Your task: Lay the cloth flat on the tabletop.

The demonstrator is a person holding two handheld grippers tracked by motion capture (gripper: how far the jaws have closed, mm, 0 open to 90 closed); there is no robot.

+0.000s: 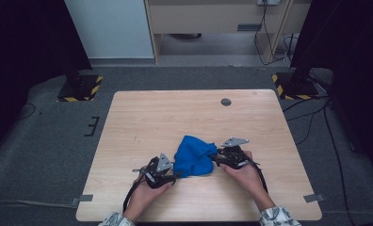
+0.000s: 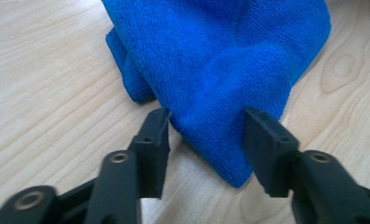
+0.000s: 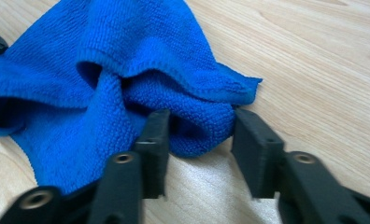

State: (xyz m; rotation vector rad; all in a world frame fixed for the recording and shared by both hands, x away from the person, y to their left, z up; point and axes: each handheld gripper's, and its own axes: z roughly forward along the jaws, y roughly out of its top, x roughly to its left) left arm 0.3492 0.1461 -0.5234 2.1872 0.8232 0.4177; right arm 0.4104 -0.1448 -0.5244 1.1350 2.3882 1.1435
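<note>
A crumpled blue cloth lies on the wooden table, near its front. My left gripper is at the cloth's lower left edge. In the left gripper view its jaws stand apart on either side of a folded corner of the cloth, and the tips just meet the fabric without squeezing it. My right gripper is at the cloth's right edge. Its jaws are also open, with a bunched fold of the cloth between them.
A small round grey cap sits in the table top at the back. Dark stand bases with yellow-black tape flank the table on the grey carpet. A cable trails from each gripper toward the table's front edge.
</note>
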